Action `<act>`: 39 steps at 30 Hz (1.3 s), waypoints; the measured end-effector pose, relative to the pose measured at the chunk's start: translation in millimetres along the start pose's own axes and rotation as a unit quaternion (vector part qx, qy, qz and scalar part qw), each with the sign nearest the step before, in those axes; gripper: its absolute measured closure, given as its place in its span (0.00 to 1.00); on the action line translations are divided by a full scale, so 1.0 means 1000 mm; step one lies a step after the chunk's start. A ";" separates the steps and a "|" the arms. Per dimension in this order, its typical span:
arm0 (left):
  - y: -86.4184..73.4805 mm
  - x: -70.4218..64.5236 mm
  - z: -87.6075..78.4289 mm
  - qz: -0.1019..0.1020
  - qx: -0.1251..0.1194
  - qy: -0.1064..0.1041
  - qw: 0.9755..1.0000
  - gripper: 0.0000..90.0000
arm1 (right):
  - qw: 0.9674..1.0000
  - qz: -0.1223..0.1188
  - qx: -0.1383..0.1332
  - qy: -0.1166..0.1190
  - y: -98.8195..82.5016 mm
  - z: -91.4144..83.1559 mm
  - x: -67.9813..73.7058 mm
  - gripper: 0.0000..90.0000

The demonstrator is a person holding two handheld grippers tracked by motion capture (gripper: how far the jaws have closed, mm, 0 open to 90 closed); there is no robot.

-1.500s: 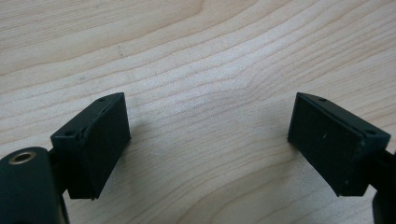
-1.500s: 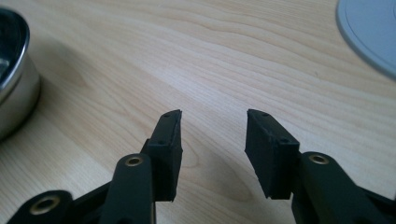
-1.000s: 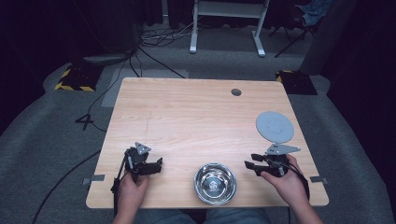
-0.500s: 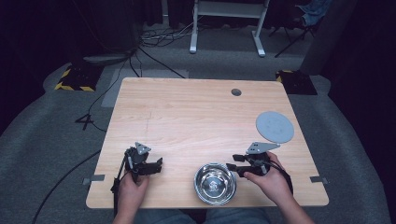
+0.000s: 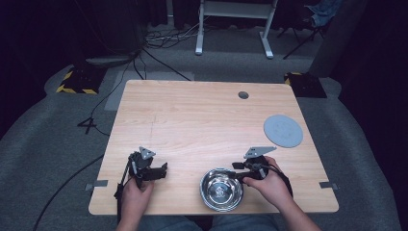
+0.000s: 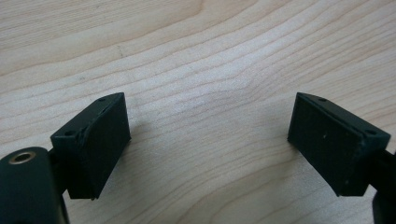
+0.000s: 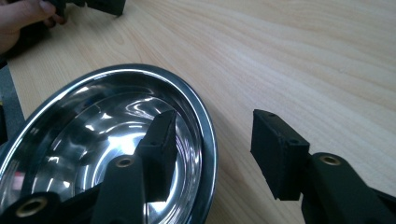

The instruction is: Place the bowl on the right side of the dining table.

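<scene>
A shiny steel bowl (image 5: 221, 188) sits near the table's front edge, at the middle. My right gripper (image 5: 236, 168) is at the bowl's right rim and is open. In the right gripper view the bowl's rim (image 7: 208, 140) runs between the jaws, one jaw over the inside and the other outside, above the wood. My left gripper (image 5: 163, 169) rests low over bare wood at the front left, open with nothing between its fingers (image 6: 93, 140).
A flat grey round disc (image 5: 283, 130) lies at the table's right side. A small dark round hole (image 5: 243, 95) is near the far edge. The wooden table (image 5: 202, 120) is bare across its middle and far left. The other hand (image 7: 23, 16) shows in the right gripper view.
My right gripper has moved left from beside the disc to the bowl's right rim, now straddling it. The left gripper has stayed still.
</scene>
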State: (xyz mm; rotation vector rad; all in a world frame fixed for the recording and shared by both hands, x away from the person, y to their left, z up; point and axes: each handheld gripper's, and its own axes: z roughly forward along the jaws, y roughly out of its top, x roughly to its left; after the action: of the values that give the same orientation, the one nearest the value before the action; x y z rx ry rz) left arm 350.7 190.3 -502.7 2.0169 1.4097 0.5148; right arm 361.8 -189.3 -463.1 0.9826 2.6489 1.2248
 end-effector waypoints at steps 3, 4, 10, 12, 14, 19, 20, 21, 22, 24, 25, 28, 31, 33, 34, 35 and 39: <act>0.000 0.000 0.000 0.000 0.000 0.000 1.000 0.14 | 1.000 0.013 0.023 0.008 -0.002 0.006 -0.002 0.63; 0.000 0.000 0.000 0.000 0.000 0.000 1.000 0.14 | 1.000 0.013 0.023 0.008 -0.002 0.006 -0.002 0.63; 0.000 0.000 0.000 -0.001 0.000 -0.001 1.000 0.14 | 0.997 0.025 0.069 0.026 0.000 0.011 -0.003 0.72; 0.000 0.000 0.000 0.000 0.000 0.000 1.000 0.14 | 0.995 0.020 0.098 0.029 0.001 0.014 -0.005 0.76; 0.000 0.000 0.000 0.000 0.000 0.000 1.000 0.14 | 0.994 0.014 0.104 0.031 0.002 0.016 -0.006 0.77; 0.000 0.000 0.000 0.000 0.000 -0.001 1.000 0.14 | 0.992 0.008 0.123 0.041 0.004 0.021 -0.005 0.81; 0.000 0.000 0.000 -0.001 0.000 -0.001 1.000 0.14 | 0.991 0.008 0.127 0.042 0.004 0.022 -0.005 0.83; 0.000 0.000 0.000 0.000 0.000 0.000 1.000 0.14 | 0.990 0.011 0.134 0.043 0.004 0.024 -0.004 0.85; 0.000 0.000 0.000 -0.001 0.000 -0.001 1.000 0.14 | 0.990 0.011 0.134 0.043 0.004 0.024 -0.004 0.85; 0.000 0.000 0.000 0.000 0.000 0.000 1.000 0.14 | 0.989 0.018 0.141 0.048 0.004 0.026 -0.004 0.91; 0.000 0.000 0.000 0.000 0.000 0.000 1.000 0.14 | 0.989 0.018 0.141 0.048 0.004 0.026 -0.004 0.91; 0.000 0.000 0.000 0.000 0.000 0.000 1.000 0.14 | 0.988 0.028 0.141 0.050 0.005 0.026 -0.003 0.93; 0.000 0.000 0.000 0.000 0.000 0.000 1.000 0.14 | 0.988 0.035 0.141 0.054 0.005 0.026 -0.003 0.95; 0.000 0.000 0.000 0.000 0.000 -0.001 1.000 0.14 | 0.988 0.047 0.132 0.064 0.006 0.026 -0.004 0.97; 0.000 0.000 0.000 -0.001 0.000 -0.001 1.000 0.14 | 0.987 0.048 0.137 0.062 0.008 0.025 -0.003 0.97; 0.000 0.000 0.000 0.000 0.000 -0.001 1.000 0.14 | 0.987 0.048 0.137 0.062 0.008 0.025 -0.003 0.97; 0.000 0.000 0.000 0.000 0.000 0.000 1.000 0.14 | 0.989 0.043 0.135 0.045 0.011 0.022 -0.001 0.97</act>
State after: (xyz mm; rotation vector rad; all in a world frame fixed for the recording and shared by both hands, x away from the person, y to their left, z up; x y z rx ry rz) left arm 350.7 190.3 -502.7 2.0167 1.4100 0.5149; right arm 375.3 -170.1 -471.1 1.1113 2.9293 0.9613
